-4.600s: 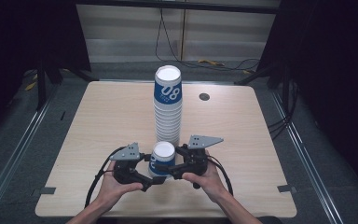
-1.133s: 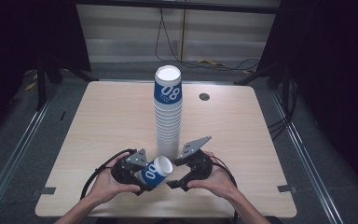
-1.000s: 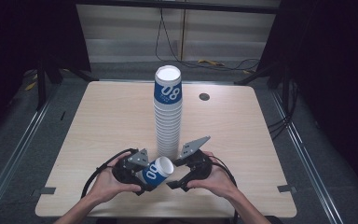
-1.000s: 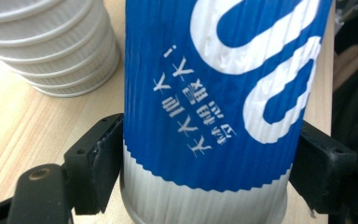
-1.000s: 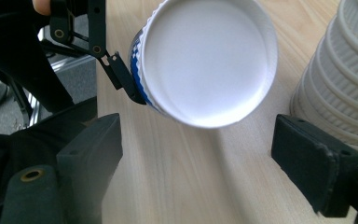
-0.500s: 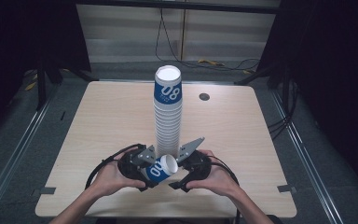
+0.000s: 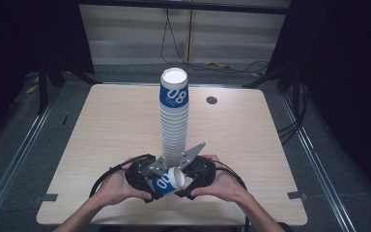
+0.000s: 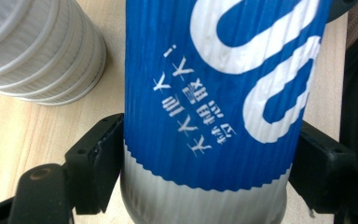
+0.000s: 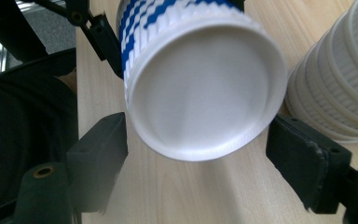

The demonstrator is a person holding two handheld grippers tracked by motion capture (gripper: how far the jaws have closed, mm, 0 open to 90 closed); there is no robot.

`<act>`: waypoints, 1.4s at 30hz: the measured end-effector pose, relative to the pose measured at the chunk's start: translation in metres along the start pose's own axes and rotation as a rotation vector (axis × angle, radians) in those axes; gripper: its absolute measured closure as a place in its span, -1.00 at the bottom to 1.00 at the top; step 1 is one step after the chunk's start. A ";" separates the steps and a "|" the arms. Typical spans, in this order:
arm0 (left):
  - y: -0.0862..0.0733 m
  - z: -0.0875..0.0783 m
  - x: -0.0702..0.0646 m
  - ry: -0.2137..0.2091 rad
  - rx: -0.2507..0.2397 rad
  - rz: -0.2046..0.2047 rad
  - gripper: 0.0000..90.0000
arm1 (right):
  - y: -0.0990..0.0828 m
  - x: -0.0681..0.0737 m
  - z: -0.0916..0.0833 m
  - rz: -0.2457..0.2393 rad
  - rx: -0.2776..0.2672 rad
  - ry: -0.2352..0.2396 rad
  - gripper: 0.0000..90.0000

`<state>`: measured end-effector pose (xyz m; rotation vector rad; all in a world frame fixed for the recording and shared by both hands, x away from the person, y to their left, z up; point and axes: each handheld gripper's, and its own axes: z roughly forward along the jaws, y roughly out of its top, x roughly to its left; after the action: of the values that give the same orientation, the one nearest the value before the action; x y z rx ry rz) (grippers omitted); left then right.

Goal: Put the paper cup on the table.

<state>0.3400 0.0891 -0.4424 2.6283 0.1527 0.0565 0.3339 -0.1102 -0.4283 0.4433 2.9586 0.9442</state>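
The blue paper cup (image 7: 166, 181) lies tilted at the near edge of the table (image 7: 101, 125), just before the tall cup stack (image 7: 174, 121). It is light and crushes easily, so grip its ribbed wall gently. The left gripper (image 8: 200, 154) clamps it; the right gripper (image 9: 200, 154) has just been closing around its rim, not yet pressing.

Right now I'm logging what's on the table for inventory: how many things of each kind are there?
Tall stack of cups: 1
Single blue-and-white cup, lying tilted in the left tongs: 1
Hand-held tongs: 2, left and right
Small dark round disc set in the tabletop: 1
Total: 5
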 end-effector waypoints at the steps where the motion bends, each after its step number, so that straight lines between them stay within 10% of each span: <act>1: 0.000 0.000 0.000 0.000 0.000 0.000 -0.55 | 0.000 0.000 0.000 0.000 0.000 0.000 -0.54; 3: 0.000 0.002 -0.001 -0.013 0.012 0.006 -0.55 | 0.001 0.000 0.000 0.001 0.000 0.009 -0.54; 4: -0.001 0.006 -0.005 -0.006 -0.014 -0.060 -0.55 | 0.001 0.000 0.000 0.001 0.000 0.007 -0.54; 5: 0.001 0.006 -0.003 -0.009 0.039 0.002 -0.55 | 0.001 0.001 0.001 0.004 0.002 0.017 -0.54; 8: 0.002 0.008 -0.008 -0.005 -0.012 -0.030 -0.55 | 0.001 0.003 0.002 0.006 0.010 0.021 -0.54; 14: 0.009 0.001 -0.007 -0.016 0.086 0.092 -0.55 | 0.003 0.005 0.001 0.007 -0.005 0.044 -0.54; 19: 0.012 0.007 -0.017 -0.024 0.057 0.055 -0.55 | 0.004 0.005 0.003 -0.015 -0.013 0.078 -0.46; 21: 0.012 0.005 -0.015 -0.022 0.078 0.101 -0.55 | 0.004 0.007 0.002 -0.018 -0.008 0.093 -0.37; 42: 0.004 -0.003 -0.012 -0.005 -0.093 0.018 -0.65 | 0.004 0.007 -0.007 -0.029 -0.044 0.058 -0.35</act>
<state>0.3287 0.0862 -0.4377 2.5365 0.1216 0.0612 0.3277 -0.1094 -0.4202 0.3770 2.9798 1.0345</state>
